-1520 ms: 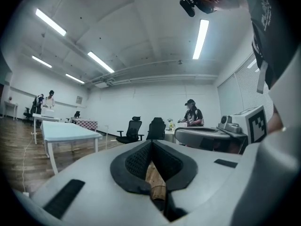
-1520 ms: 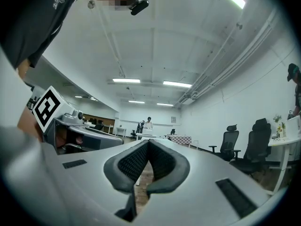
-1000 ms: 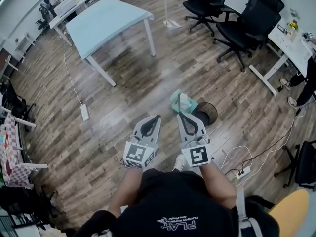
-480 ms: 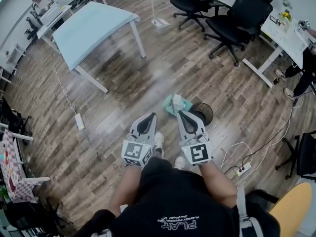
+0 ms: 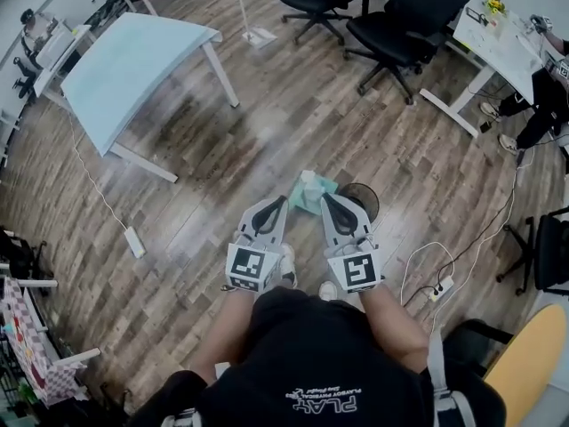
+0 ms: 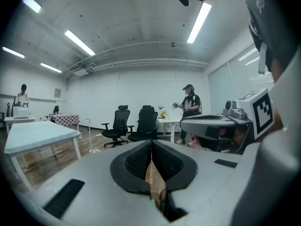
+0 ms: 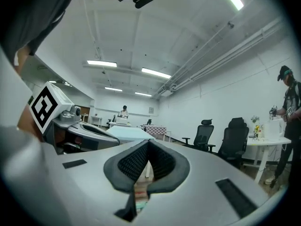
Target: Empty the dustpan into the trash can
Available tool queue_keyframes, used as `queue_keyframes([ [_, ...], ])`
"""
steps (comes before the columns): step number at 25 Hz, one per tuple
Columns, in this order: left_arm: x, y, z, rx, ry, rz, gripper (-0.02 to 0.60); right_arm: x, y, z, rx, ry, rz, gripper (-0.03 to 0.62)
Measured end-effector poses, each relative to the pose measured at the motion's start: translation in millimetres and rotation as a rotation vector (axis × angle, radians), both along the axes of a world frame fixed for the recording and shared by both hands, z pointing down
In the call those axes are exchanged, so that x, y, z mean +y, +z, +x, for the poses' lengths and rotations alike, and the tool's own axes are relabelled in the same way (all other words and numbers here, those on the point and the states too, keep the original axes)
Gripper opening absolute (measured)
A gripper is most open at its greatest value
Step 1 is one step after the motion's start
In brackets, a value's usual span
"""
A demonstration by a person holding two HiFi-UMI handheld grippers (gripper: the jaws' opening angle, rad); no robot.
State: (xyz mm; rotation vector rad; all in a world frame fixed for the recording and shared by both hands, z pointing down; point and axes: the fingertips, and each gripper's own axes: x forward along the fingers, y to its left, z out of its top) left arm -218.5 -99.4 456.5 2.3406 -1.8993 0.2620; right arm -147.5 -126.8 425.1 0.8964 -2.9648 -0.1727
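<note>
A teal dustpan [image 5: 313, 192] with something pale in it lies on the wooden floor in the head view. A black mesh trash can [image 5: 363, 202] stands just to its right. My left gripper [image 5: 283, 200] is shut and empty, with its tips close to the dustpan's left edge. My right gripper [image 5: 326, 197] is also shut with nothing in it, its tips at the dustpan's near right side by the can. In the left gripper view the gripper [image 6: 151, 146] shows its pads meeting. The right gripper view shows the gripper [image 7: 148, 146] the same way.
A light blue table [image 5: 133, 60] stands at the far left and black office chairs [image 5: 400, 16] at the back. A power strip [image 5: 133, 241] with its cord lies on the floor at the left. White cables [image 5: 440, 287] trail at the right. A white desk [image 5: 507, 43] is at the far right.
The person has walked forward with both grippers held out. The dustpan and trash can now sit right at the gripper tips, and the table has slid off to the left.
</note>
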Motion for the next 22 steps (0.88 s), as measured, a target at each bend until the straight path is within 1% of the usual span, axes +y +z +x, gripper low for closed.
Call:
queue_keyframes([
  [2, -15, 8, -6, -0.004, 0.033, -0.017, 0.025, -12, 1, -6, 0.0, 0.031, 0.022, 0.015],
  [5, -36, 22, -8, -0.053, 0.103, -0.043, 0.025, -33, 5, -11, 0.019, 0.088, 0.018, 0.015],
  [8, -52, 28, -15, -0.042, 0.167, -0.058, 0.025, -47, 6, -15, 0.016, 0.168, -0.002, 0.015],
  [10, -65, 29, -21, -0.033, 0.201, -0.06, 0.025, -58, 1, -18, 0.001, 0.218, 0.001, 0.015],
  [13, -81, 44, -20, -0.003, 0.24, -0.102, 0.025, -67, 5, -14, 0.022, 0.28, -0.012, 0.015],
  [17, -97, 58, -13, 0.014, 0.266, -0.14, 0.025, -78, 18, -7, 0.066, 0.316, -0.045, 0.015],
  [19, -108, 64, -10, 0.017, 0.268, -0.155, 0.025, -86, 27, -3, 0.075, 0.326, -0.06, 0.015],
  [22, -119, 80, -8, 0.031, 0.263, -0.205, 0.025, -94, 42, 3, 0.094, 0.334, -0.087, 0.015],
])
